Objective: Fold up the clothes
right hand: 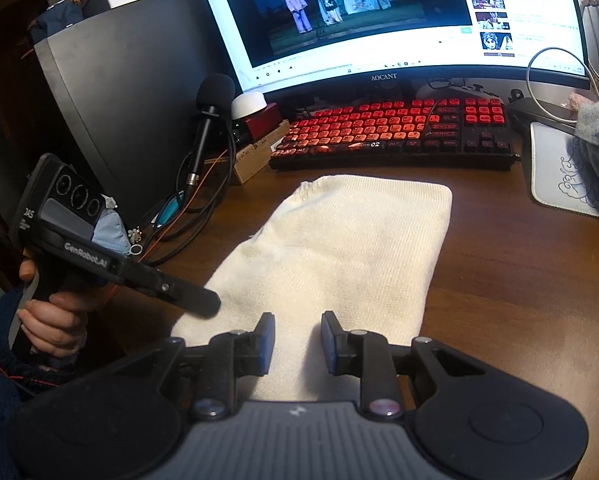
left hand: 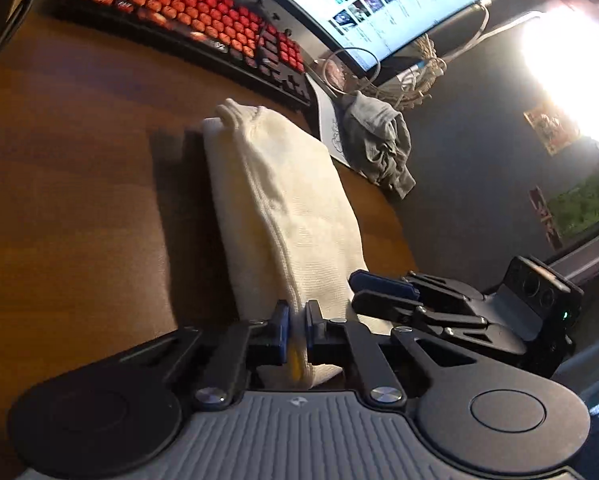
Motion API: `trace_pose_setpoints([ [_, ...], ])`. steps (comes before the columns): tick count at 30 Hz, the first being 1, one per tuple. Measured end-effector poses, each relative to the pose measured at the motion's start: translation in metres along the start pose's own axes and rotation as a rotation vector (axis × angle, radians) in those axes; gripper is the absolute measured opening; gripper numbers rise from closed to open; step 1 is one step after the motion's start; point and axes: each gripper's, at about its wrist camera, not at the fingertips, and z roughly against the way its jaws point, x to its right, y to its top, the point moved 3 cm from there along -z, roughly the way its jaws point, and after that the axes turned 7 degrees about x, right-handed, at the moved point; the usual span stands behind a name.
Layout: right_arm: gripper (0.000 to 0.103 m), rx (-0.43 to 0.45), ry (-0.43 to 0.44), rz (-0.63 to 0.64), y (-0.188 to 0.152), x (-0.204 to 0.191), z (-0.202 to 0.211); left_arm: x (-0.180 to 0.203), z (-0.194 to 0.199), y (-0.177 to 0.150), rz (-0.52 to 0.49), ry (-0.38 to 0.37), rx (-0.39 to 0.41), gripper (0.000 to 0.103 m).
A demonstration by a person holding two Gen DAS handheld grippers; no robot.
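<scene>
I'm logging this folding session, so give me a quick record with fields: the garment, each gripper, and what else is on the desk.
garment: white knit cloth, lying on the wooden desk
left gripper: shut on the cloth's near edge
right gripper: jaws apart over the cloth, grip unclear
other clothing: grey garment, crumpled on the mouse pad
behind: red-lit keyboard, monitor

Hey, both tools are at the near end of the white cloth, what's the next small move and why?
Probably close the right tool on the white knitted cloth: the left tool already pinches the near edge, while the right one's pads look apart over the fabric. Then both could lift.
</scene>
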Motion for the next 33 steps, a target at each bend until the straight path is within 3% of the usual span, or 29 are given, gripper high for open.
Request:
trace_pose_setpoints([
  [4,0.024,-0.002,0.006,0.004,0.0,0.0,0.003,0.002,0.011,0.002,-0.019,-0.021,0.04,0.006],
  [10,0.024,0.009,0.027,-0.006,-0.01,0.006,0.023,-0.002,0.004,-0.006,-0.032,0.016,0.015,0.007],
  [13,0.039,0.034,0.016,-0.033,-0.018,0.017,0.045,-0.005,0.005,-0.006,-0.015,-0.001,0.007,0.007],
  [14,0.039,0.04,-0.007,-0.034,-0.021,0.019,0.051,-0.005,0.004,-0.006,-0.014,-0.001,0.006,0.007],
  [16,0.039,0.059,-0.052,-0.044,-0.026,0.021,0.059,-0.004,0.004,-0.006,-0.022,0.0,0.007,0.007],
  [22,0.039,0.035,-0.023,-0.142,-0.029,0.027,0.044,0.001,0.003,-0.008,-0.049,0.022,0.015,0.007],
  [25,0.027,0.026,-0.044,-0.136,-0.03,0.024,0.035,0.0,0.004,-0.008,-0.044,0.029,0.017,0.007],
  [28,0.026,0.014,-0.032,-0.075,-0.034,0.018,0.04,0.0,0.006,-0.006,-0.05,0.039,0.026,0.008],
  [30,0.028,0.011,-0.019,-0.084,-0.031,0.021,0.042,0.003,0.009,-0.003,-0.07,0.064,0.043,0.017],
  [33,0.052,0.055,-0.027,-0.152,-0.02,0.034,0.044,0.006,0.01,0.004,-0.116,0.116,0.073,0.029],
])
